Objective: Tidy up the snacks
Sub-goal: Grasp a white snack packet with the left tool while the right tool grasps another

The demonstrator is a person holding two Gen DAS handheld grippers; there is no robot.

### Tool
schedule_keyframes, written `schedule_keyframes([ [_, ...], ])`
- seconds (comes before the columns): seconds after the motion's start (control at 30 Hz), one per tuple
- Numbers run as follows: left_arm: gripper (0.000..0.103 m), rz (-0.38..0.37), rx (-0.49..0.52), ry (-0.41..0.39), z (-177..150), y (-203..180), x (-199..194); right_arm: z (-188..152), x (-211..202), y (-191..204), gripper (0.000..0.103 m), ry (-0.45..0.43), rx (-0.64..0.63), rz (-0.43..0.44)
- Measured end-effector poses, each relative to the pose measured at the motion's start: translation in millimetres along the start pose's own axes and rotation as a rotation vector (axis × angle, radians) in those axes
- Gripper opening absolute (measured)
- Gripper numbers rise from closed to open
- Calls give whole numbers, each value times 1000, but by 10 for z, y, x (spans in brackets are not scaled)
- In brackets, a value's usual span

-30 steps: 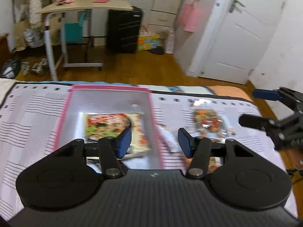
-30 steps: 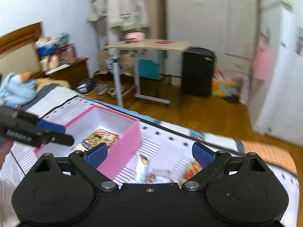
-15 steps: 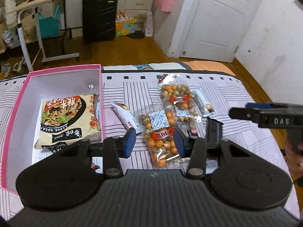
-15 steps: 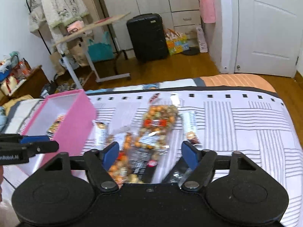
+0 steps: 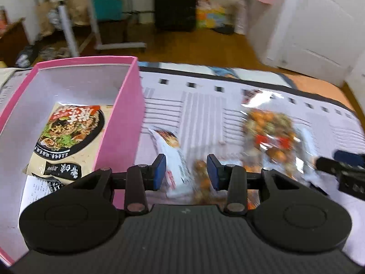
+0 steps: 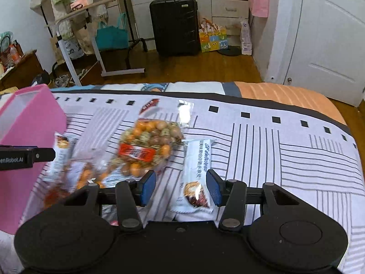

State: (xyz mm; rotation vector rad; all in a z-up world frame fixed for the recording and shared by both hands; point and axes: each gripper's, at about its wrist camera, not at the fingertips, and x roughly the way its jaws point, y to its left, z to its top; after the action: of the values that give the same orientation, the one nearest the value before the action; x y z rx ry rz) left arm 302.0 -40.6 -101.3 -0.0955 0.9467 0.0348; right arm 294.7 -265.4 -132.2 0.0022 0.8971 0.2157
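Right gripper [image 6: 181, 188] wide, empty; white snack bar [image 6: 196, 173] between our fingers: light, crinkly, slippery; we'd pinch mid-body

You can read "enRobot.AI" in white on the black left gripper [image 6: 27, 156] finger at the right wrist view's left edge. The noodle packet [image 5: 68, 137] in the pink box [image 5: 118, 141] and the white snack bar wrapper [image 6: 197, 173] carry print too small to read.
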Motion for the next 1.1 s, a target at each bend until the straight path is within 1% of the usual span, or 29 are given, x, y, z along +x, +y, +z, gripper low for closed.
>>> schedule_keyframes([
  [0.07, 39, 12, 7, -3, -48, -54, 116, -10, 87, -36, 54, 3, -15, 3],
  [0.17, 39, 74, 41, -41, -115, -141, 241, -30, 196, -84, 54, 9, -31, 3],
  [0.23, 39, 130, 49, -70, -147, -164, 319, -46, 246, -125, 54, 12, -29, 12],
  [0.33, 38, 139, 39, -52, -168, -132, 463, -80, 303, -171, 54, 15, -21, 35],
  [0.43, 38, 166, 19, -62, -185, -64, 552, -116, 339, -164, 52, 5, -22, 29],
  [0.47, 38, 149, 7, -45, -186, -27, 595, -128, 345, -152, 47, -1, -25, 22],
  [0.5, 37, 141, 1, -23, -192, -16, 645, -137, 350, -140, 37, -6, -31, 12],
  [0.53, 37, 138, -6, -22, -204, -1, 656, -148, 346, -117, 33, -12, -42, -8],
  [0.57, 37, 139, -6, -30, -215, -2, 652, -155, 338, -98, 31, -18, -52, -21],
  [0.63, 28, 132, -9, -29, -211, -3, 659, -162, 296, -72, 30, -31, -55, -29],
  [0.7, 25, 119, -8, -29, -202, 13, 640, -165, 219, -45, 30, -52, -41, -42],
  [0.8, 25, 97, -10, -35, -176, 42, 564, -148, 68, -14, 30, -96, -11, -44],
  [0.93, 25, 100, 6, -83, -142, 44, 364, -118, -161, 35, 30, -146, 47, -42],
  [1.03, 25, 66, -6, -91, -132, 84, 216, -141, -287, 130, 30, -138, 71, -48],
  [1.1, 25, 54, -1, -98, -135, 91, 120, -194, -347, 212, 30, -115, 82, -46],
])
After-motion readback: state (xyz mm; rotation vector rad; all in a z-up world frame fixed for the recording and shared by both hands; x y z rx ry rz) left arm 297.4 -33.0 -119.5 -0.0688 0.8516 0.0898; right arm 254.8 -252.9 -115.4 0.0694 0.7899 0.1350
